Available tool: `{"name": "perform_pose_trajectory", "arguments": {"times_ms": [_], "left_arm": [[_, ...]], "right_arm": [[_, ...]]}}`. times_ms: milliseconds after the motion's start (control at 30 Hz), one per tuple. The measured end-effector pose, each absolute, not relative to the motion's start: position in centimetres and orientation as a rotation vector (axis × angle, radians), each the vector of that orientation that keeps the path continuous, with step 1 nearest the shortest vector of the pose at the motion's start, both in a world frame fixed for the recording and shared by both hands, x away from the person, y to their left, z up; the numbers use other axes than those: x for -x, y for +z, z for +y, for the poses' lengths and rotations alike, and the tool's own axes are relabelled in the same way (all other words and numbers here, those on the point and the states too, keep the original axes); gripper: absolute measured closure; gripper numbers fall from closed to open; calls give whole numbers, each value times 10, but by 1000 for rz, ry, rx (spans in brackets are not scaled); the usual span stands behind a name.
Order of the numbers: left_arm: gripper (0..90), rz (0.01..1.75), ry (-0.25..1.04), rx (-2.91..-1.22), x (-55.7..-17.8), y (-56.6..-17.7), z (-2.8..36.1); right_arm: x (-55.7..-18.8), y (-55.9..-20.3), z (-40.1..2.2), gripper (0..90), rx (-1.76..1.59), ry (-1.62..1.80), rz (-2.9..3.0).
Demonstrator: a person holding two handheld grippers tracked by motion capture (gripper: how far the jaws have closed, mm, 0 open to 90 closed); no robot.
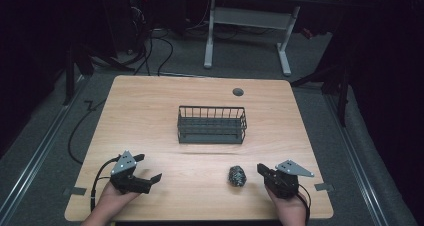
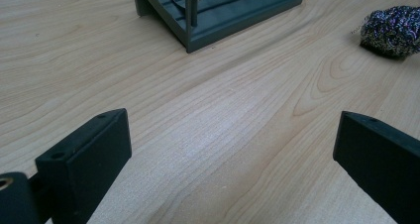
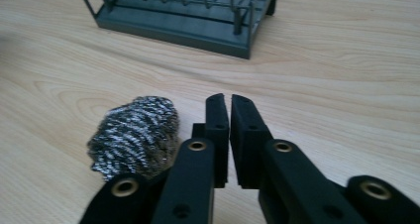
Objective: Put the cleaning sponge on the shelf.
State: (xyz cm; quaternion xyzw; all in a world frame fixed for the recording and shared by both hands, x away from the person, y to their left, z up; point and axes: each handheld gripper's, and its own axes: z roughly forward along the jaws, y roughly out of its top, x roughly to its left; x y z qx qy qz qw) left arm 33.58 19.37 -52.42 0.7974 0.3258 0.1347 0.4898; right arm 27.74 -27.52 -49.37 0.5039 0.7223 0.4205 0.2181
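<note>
While left gripper (image 1: 150,173) jaws gape wide, right gripper (image 3: 229,110) jaws closed empty beside scourer (image 3: 134,135).

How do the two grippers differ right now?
The left gripper has its jaws wide apart over bare table; the right gripper has its jaws shut, nothing between them. The scourer lies just beside the right gripper, farther from the left. Both are black, hand-held and low over the table.
</note>
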Motion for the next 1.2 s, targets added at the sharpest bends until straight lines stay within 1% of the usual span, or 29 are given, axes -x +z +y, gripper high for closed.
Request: {"name": "perform_pose_trajectory", "arguments": {"times_ms": [133, 333, 533, 733, 867, 1200], "left_arm": [[22, 794, 328, -1940, -336, -524, 194], [23, 798, 328, -1941, -337, -525, 194], [23, 795, 327, -1947, -336, -525, 194], [25, 802, 325, -1937, -336, -524, 197], [26, 800, 325, -1940, -336, -525, 196], [32, 799, 326, -1942, -336, -525, 195]], "right_arm": [[-276, -490, -266, 900, -1368, 1239, 2040], [-269, -488, -238, 900, -1262, 1283, 2135], [-270, -498, -208, 894, -1185, 1252, 2248], [-274, -510, -190, 892, -1190, 1180, 2308], [-275, -515, -186, 892, -1188, 1108, 2320], [-281, -517, -207, 893, -1281, 1069, 2245]]}}
